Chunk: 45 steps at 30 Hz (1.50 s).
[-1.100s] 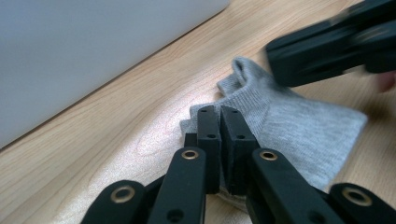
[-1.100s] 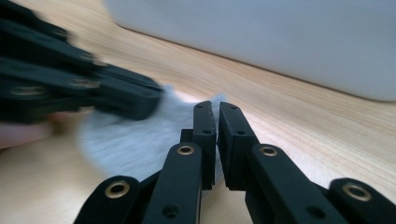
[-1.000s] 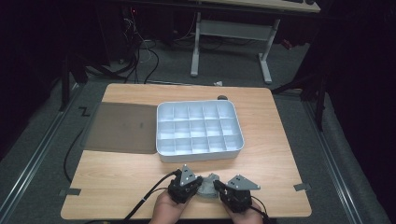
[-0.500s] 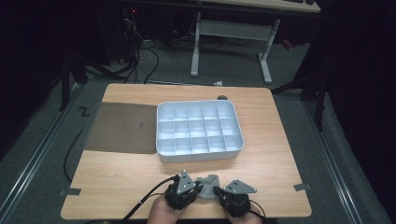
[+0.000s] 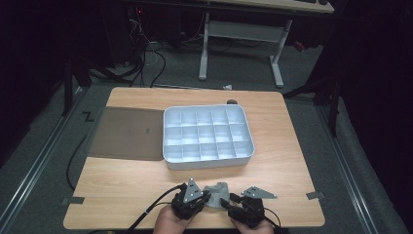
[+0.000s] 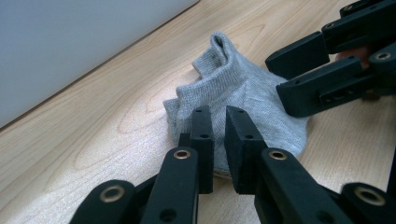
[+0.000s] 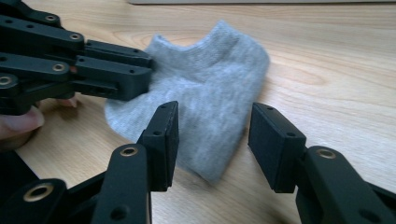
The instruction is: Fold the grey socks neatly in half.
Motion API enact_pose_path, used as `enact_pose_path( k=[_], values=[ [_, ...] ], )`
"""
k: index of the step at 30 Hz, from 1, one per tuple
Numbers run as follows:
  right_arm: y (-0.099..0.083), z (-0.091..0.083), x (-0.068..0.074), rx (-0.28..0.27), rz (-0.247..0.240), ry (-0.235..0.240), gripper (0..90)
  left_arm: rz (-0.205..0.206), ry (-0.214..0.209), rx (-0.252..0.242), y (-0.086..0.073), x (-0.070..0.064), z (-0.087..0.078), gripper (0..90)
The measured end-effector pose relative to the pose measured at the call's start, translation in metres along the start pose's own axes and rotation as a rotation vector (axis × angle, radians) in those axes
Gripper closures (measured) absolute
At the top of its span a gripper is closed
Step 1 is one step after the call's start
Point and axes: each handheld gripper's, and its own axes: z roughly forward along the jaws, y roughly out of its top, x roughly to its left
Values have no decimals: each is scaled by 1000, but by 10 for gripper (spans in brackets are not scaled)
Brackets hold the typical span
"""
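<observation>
No writing or label can be read on anything. At the near table edge a grey sock point(image 5: 215, 192) lies on the wooden table point(image 5: 292, 146) between the two grippers. The left gripper point(image 6: 218, 133) pinches the sock's near edge, jaws almost together. The right gripper point(image 7: 212, 135) stands spread around the sock's other end. Farther off sits a white compartment tray point(image 5: 208, 135), a dark mat point(image 5: 127, 132) beside it

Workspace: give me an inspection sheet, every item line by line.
Surface: wooden table, dark mat at left.
Job's things: grey sock bunched at the near edge.
Clutter: white divider tray, compartments look empty; small dark object behind it.
Grippers: left tongs nearly shut at the sock's edge, grip unclear; right tongs open around it.
Cables: one trails from the left tongs.
Surroundings: dark floor, desk frame.
</observation>
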Motion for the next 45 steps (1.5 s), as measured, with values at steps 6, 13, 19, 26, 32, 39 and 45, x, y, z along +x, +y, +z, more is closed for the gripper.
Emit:
enact_pose_path(
  k=[6, 13, 19, 26, 32, 39, 45],
  values=[
    [0, 2, 4, -6, -13, -9, 782, -4, -3, 0, 0, 1, 0, 822],
    [7, -3, 12, -12, -108, -85, 809, 16, -32, -28, 5, -8, -2, 801],
    [6, -2, 10, -3, -120, -115, 808, 39, -72, -31, 7, -16, 7, 786],
    [8, -11, 11, -34, -100, -66, 806, 39, -63, 8, 8, -16, 12, 808],
    [13, -22, 11, -86, -103, 58, 728, 33, -67, 10, 8, -15, 13, 813],
    [17, -11, -21, -7, -63, -144, 853, 29, -70, 9, 7, -14, 13, 813],
    [11, 2, -10, 30, -68, -89, 870, 26, -72, 10, 7, -14, 13, 813]
  ],
)
